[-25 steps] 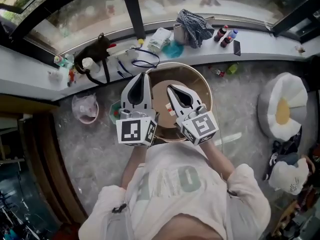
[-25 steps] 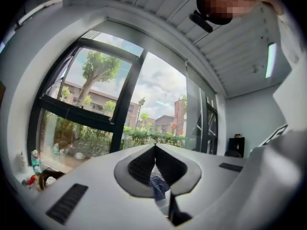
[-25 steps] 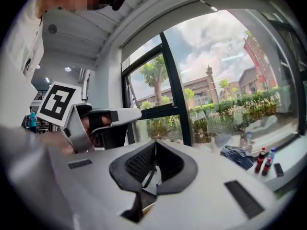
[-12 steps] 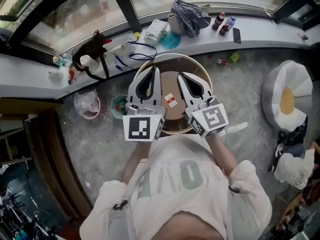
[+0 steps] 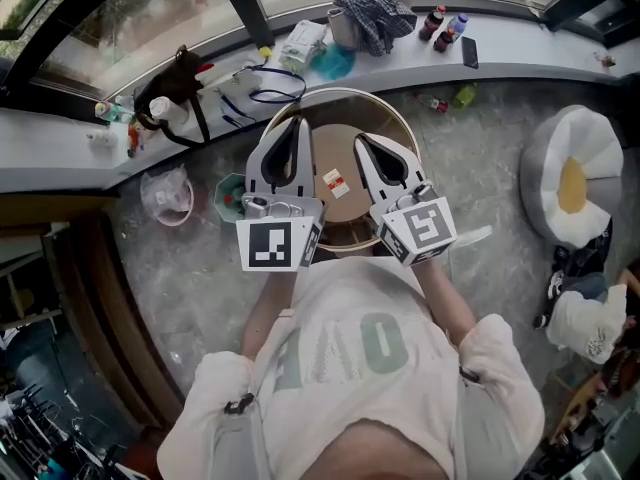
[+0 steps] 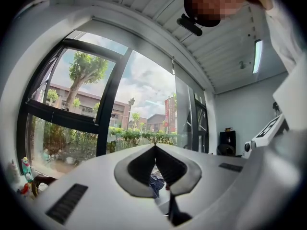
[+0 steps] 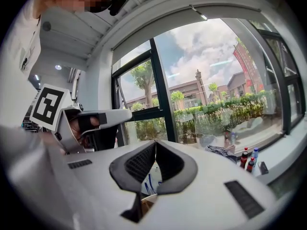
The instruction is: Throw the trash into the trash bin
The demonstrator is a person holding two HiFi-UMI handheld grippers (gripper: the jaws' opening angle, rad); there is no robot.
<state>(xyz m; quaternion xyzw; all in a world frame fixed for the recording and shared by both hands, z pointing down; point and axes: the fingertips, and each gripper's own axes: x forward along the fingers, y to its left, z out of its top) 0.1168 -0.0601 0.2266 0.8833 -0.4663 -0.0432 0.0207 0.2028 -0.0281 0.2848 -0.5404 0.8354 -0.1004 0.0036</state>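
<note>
My left gripper (image 5: 297, 124) and right gripper (image 5: 361, 140) are held side by side over a round brown table (image 5: 402, 133), both pointing toward the window. Each is shut with nothing between its jaws. The left gripper view shows the left gripper's (image 6: 154, 146) tips meeting, and the right gripper view shows the same for the right gripper (image 7: 155, 142). A small white and red scrap (image 5: 335, 181) lies on the table between the two grippers. On the floor left of the table stand a green bin (image 5: 231, 197) with things in it and a pink bin (image 5: 168, 194).
The window sill behind the table carries a black bag (image 5: 168, 86), cables (image 5: 262, 88), a checked cloth (image 5: 372, 13), bottles (image 5: 445, 25) and a phone (image 5: 469, 53). An egg-shaped cushion (image 5: 568, 190) lies on the floor at right. A dark wooden edge (image 5: 95, 298) runs along the left.
Both grippers have drifted a little across the table, still side by side, the right one spreading slightly rightward. Their jaws stay shut and the scrap has not moved.
</note>
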